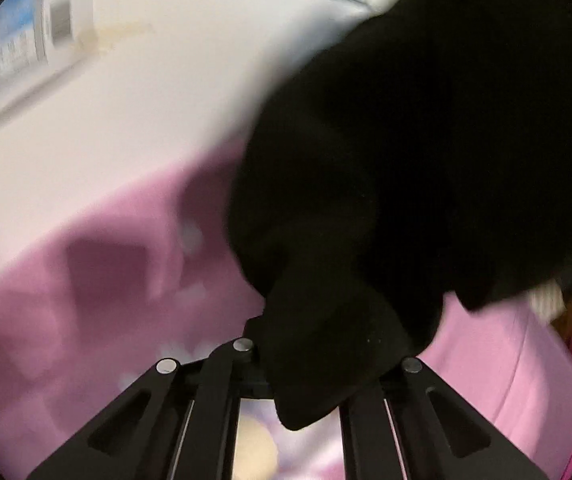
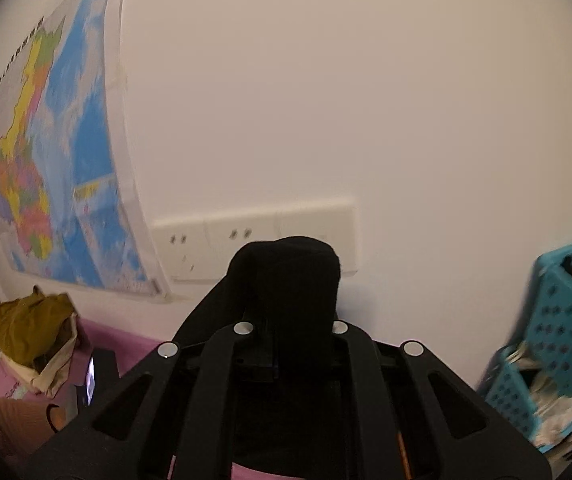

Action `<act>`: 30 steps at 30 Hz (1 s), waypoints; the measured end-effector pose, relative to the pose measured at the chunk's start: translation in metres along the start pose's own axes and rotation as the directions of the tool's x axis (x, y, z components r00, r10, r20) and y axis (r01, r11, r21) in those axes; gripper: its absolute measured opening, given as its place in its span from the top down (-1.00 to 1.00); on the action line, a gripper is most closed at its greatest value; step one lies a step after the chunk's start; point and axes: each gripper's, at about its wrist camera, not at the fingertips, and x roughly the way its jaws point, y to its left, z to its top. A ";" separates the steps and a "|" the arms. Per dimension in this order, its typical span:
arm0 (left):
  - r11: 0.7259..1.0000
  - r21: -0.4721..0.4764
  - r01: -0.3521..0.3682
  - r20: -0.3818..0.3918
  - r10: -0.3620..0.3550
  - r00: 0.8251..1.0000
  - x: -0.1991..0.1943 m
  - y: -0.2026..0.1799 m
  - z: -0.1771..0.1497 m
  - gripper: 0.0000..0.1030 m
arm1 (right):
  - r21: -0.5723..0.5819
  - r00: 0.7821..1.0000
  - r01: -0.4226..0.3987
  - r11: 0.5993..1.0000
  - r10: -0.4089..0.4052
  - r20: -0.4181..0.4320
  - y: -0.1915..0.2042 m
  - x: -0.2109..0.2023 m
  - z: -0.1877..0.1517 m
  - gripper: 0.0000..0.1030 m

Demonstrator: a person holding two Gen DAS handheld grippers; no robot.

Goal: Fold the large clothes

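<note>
Left of my right gripper: wall map (image 2: pixel 57 152), olive cloth (image 2: pixel 29 328) on a bag
Ahead of my right gripper: socket strip (image 2: pixel 213 240) on the white wall
My right gripper (image 2: pixel 290 320): clamped on the black garment (image 2: pixel 290 276), bunched over its tips
Right of it: blue basket (image 2: pixel 558 340)
My left gripper (image 1: pixel 310 360): clamped on the black garment (image 1: pixel 426 160), which hangs over the pink bedsheet (image 1: pixel 85 280)

Both grippers' jaws hidden under black garment (image 1: pixel 426 140); pink bedding (image 1: pixel 105 280) blurred.
</note>
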 end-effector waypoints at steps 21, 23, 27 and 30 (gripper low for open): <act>0.977 -0.091 -0.191 0.796 0.187 0.576 -0.418 -0.059 0.079 0.94 | -0.142 0.865 0.145 0.979 -0.056 0.498 0.075 -0.327 0.136 0.87; 0.960 -0.114 -0.257 0.809 0.239 0.537 -0.451 -0.080 0.046 0.93 | -0.158 0.860 0.081 0.984 0.011 0.511 0.090 -0.346 0.128 0.87; 0.922 -0.141 -0.362 0.800 0.321 0.507 -0.513 -0.085 -0.005 0.91 | -0.184 0.864 -0.057 0.981 0.141 0.484 0.119 -0.370 0.108 0.87; 0.888 -0.164 -0.430 0.771 0.387 0.506 -0.557 -0.090 -0.048 0.92 | -0.213 0.875 -0.139 0.967 0.221 0.431 0.140 -0.376 0.091 0.87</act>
